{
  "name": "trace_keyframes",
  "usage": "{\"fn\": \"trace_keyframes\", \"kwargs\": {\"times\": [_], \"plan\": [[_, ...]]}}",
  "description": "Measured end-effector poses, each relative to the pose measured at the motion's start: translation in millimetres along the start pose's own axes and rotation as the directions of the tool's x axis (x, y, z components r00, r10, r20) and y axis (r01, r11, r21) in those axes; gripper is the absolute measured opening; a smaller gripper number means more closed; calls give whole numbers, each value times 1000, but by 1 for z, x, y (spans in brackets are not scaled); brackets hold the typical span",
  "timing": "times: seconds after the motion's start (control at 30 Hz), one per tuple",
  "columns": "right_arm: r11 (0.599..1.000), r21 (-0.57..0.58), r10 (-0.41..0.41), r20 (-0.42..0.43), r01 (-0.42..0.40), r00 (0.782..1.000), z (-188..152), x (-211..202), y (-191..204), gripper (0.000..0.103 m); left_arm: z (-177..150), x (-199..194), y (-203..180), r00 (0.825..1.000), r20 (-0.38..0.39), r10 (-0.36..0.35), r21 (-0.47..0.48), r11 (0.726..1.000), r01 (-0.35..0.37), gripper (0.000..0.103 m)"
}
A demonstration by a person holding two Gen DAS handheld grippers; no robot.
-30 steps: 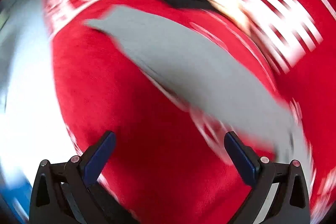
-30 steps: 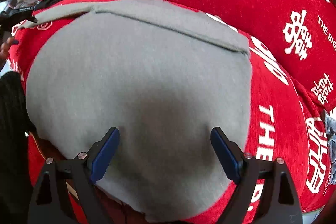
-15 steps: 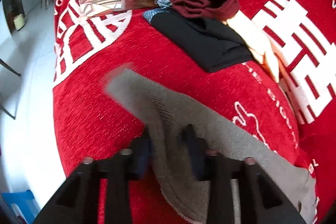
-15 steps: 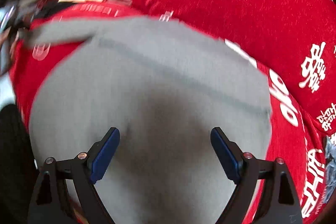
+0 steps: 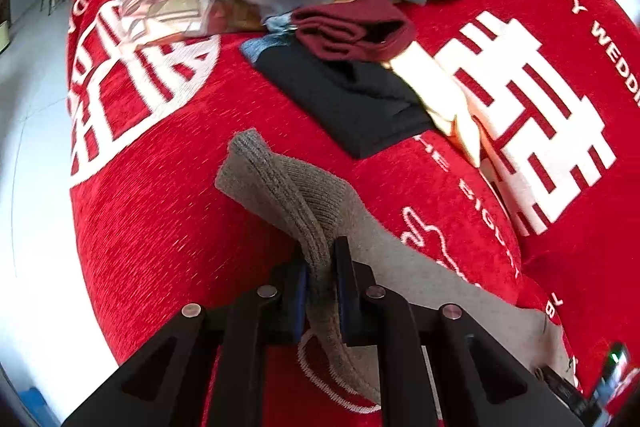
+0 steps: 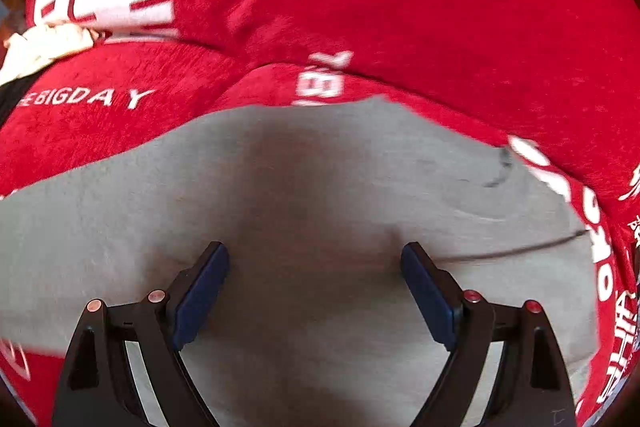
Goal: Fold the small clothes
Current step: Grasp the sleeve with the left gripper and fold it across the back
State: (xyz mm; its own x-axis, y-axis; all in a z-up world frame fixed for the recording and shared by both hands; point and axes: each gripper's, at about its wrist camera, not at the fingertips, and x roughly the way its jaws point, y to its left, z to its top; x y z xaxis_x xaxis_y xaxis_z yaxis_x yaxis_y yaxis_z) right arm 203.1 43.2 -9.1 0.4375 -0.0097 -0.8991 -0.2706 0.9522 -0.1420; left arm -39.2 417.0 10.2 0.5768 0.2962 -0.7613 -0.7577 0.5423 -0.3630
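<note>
A small grey garment lies spread on a red sofa cover. In the left wrist view my left gripper [image 5: 322,267] is shut on the garment's ribbed grey cuff [image 5: 280,187], which bunches up between the blue pads. The rest of the grey garment [image 5: 420,267] trails away to the right. In the right wrist view the grey garment [image 6: 320,187] lies flat under my right gripper [image 6: 316,267], which is open with its blue pads wide apart just above the cloth.
The red sofa cover [image 5: 160,207] carries white lettering. A pile of clothes sits at the back: a black piece [image 5: 352,99], a folded maroon piece [image 5: 352,31], a cream piece [image 5: 440,99] and several others. White floor [image 5: 32,187] lies left of the sofa edge.
My left gripper has closed on the grey cuff, which now bunches up between the pads. My right gripper has moved forward over the grey garment and stays open.
</note>
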Motion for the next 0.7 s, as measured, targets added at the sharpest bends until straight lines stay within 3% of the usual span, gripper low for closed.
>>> {"fn": "trace_keyframes", "kwargs": {"times": [0.03,0.07,0.1,0.17,0.23,0.3,0.33,0.5,0.6,0.7], "plan": [[1000,5,-29,35,29,999,0,-3,16,90,1,1,-1,1000,-1,-5,6,1000,5,13],[1000,-9,-6,43,6,999,-1,-4,28,90,1,1,-2,1000,-1,-15,11,1000,15,13],[996,-49,70,5,-69,998,-3,-1,47,90,2,1,-2,1000,0,-22,11,1000,22,12],[984,-171,44,17,-41,999,-12,-8,85,91,4,2,-3,1000,-3,-30,9,999,30,12],[944,-285,171,2,-163,985,-24,-27,116,88,6,1,-4,999,-11,-35,10,999,35,12],[907,-300,308,-8,-296,951,-30,-50,121,88,8,-4,-6,999,-8,-45,15,999,45,12],[899,-298,337,2,-321,942,-31,-60,118,88,9,-9,-9,999,-2,-49,22,999,49,12],[942,-247,264,120,-229,957,-41,-96,46,88,8,-33,-48,997,20,-70,90,994,68,12],[977,-185,135,149,-106,980,-47,-97,-30,88,-4,-42,-95,996,-8,-93,166,982,93,12],[997,-67,52,137,-43,989,-67,-97,-114,88,-28,-54,-156,990,-46,-133,255,957,141,12]]}}
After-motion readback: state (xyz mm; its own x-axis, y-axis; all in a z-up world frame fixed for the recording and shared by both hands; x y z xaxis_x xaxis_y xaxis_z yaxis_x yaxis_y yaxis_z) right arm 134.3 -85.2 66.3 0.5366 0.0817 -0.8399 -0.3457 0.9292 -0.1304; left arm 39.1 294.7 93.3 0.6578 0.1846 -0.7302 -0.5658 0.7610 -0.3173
